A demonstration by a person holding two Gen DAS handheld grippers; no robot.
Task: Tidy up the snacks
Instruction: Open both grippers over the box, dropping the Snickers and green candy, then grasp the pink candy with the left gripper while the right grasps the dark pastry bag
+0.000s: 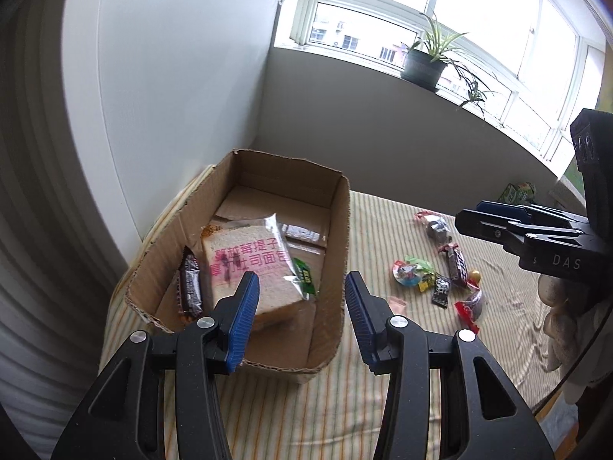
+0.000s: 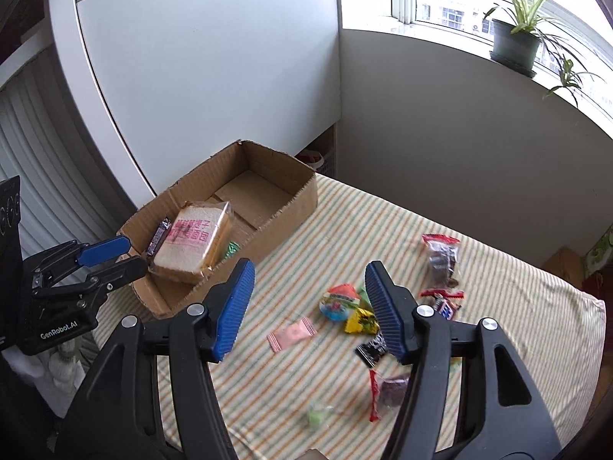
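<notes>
An open cardboard box (image 1: 339, 230) (image 2: 295, 199) stands on a striped cloth. In it lie a bagged toast slice (image 1: 245, 264) (image 2: 191, 241), a dark chocolate bar (image 1: 189, 287) and a green packet (image 1: 304, 278). My left gripper (image 1: 300, 283) hovers open over the box's near right wall, with nothing between its fingers. My right gripper (image 2: 310, 272) hangs open and empty above the cloth, between the box and the loose snacks. Among those are a pink packet (image 2: 291, 333), a round colourful sweet (image 2: 339, 303), a yellow packet (image 2: 360, 322) and a red-edged packet (image 2: 387, 387).
More wrapped snacks (image 1: 456, 264) lie scattered on the cloth (image 2: 517, 326) right of the box. A white panel (image 2: 210, 76) rises behind the box. A potted plant (image 1: 423, 65) sits on the windowsill. A gloved hand (image 1: 563, 306) holds the right gripper's handle.
</notes>
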